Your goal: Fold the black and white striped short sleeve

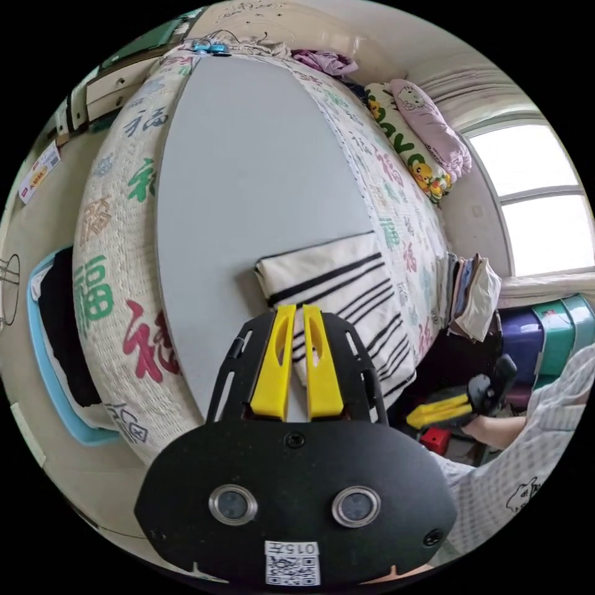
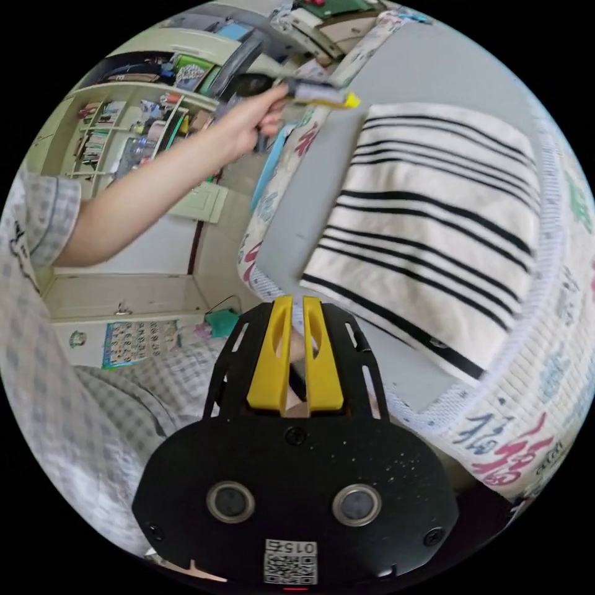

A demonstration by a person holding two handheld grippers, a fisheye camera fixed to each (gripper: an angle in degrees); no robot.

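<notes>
— Cream cloth with thin black stripes: how does the striped short sleeve (image 1: 347, 297) lie?

— Folded into a compact rectangle, sleeves tucked out of sight, stripes in uneven groups. It rests on the grey board (image 1: 248, 180), at the corner of the board nearest the person (image 2: 56, 347).

— And the board?

— On a bed under a quilt (image 1: 108, 248) printed with red and green characters.

— The grippers?

— The left gripper (image 1: 296, 310) hovers over the shirt's edge on the board, yellow jaws nearly together with only a slit between, gripping nothing. The right gripper (image 2: 296, 302) hangs just off the board's edge, jaws likewise drawn close, empty.

— Anything else?

— A stack of folded clothes (image 1: 472, 296) beyond the board.
</notes>
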